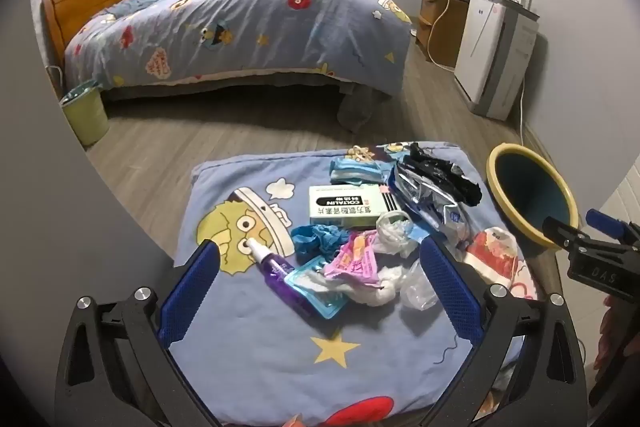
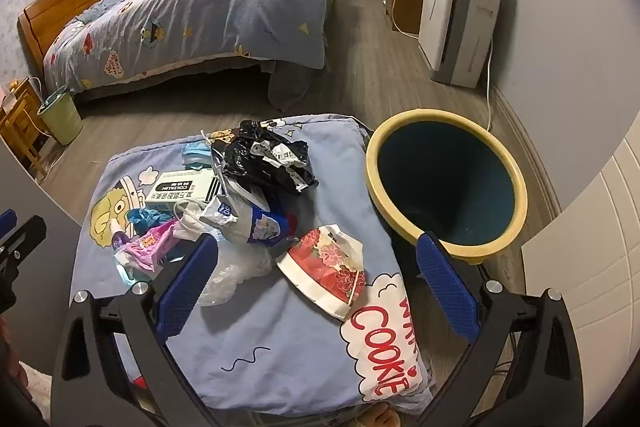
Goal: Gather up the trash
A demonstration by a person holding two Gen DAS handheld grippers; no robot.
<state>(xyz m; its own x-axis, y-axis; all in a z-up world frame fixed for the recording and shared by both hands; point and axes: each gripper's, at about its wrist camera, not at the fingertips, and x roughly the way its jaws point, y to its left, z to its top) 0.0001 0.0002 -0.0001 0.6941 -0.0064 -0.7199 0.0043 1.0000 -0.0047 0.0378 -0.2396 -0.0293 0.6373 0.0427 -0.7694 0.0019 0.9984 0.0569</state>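
Observation:
Trash lies heaped on a blue cartoon-print cushion (image 1: 256, 339). I see a white medicine box (image 1: 348, 206), a purple spray bottle (image 1: 276, 269), a pink wrapper (image 1: 358, 261), a blue glove (image 1: 316, 241), a black bag (image 2: 264, 155) and a red floral paper bowl (image 2: 328, 271). My left gripper (image 1: 318, 261) hovers open over the pink wrapper and bottle, touching nothing. Just in front of my open right gripper (image 2: 316, 263) lies the floral bowl, between its fingers but not pressed. A yellow-rimmed bin (image 2: 444, 183) stands empty to the right of the cushion.
A bed (image 1: 240, 31) with matching duvet fills the back. A green bin (image 1: 86, 115) stands by its near left corner. A white appliance (image 1: 492, 55) and a wooden cabinet (image 1: 436, 27) line the right wall. Wooden floor (image 1: 168, 155) lies between bed and cushion.

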